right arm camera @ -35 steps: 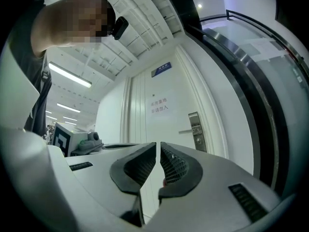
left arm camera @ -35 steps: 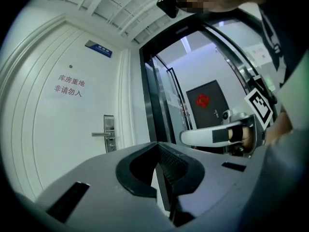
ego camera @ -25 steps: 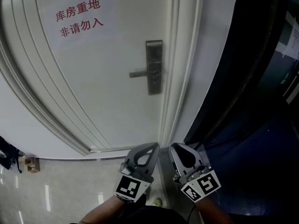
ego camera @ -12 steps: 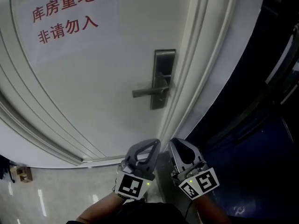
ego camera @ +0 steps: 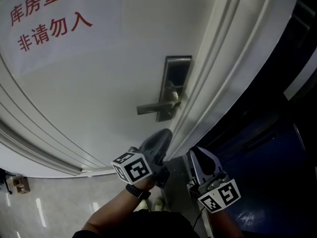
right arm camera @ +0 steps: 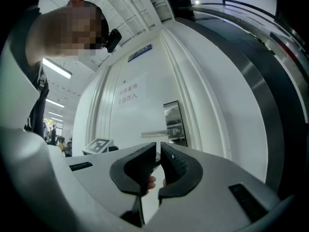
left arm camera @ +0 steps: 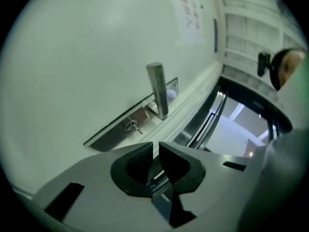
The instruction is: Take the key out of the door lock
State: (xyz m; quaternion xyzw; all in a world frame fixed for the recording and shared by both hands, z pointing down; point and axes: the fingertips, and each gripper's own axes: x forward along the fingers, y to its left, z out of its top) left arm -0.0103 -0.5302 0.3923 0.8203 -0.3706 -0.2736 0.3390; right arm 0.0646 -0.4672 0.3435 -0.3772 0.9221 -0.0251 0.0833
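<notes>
A steel lock plate with a lever handle sits on the white door. In the left gripper view a small key sticks out of the plate below the handle. My left gripper is raised just under the lock, short of the key. Its jaws are opening, with a narrow gap and nothing between them. My right gripper hangs lower by the door frame, shut and empty.
A notice with red characters is stuck on the door's upper left. The white door frame runs beside the lock, with a dark blue wall to its right. Pale floor tiles lie at the lower left.
My left gripper has lifted from beside the right one toward the lock and rolled over. The head view has closed in on the door. The right gripper stayed low.
</notes>
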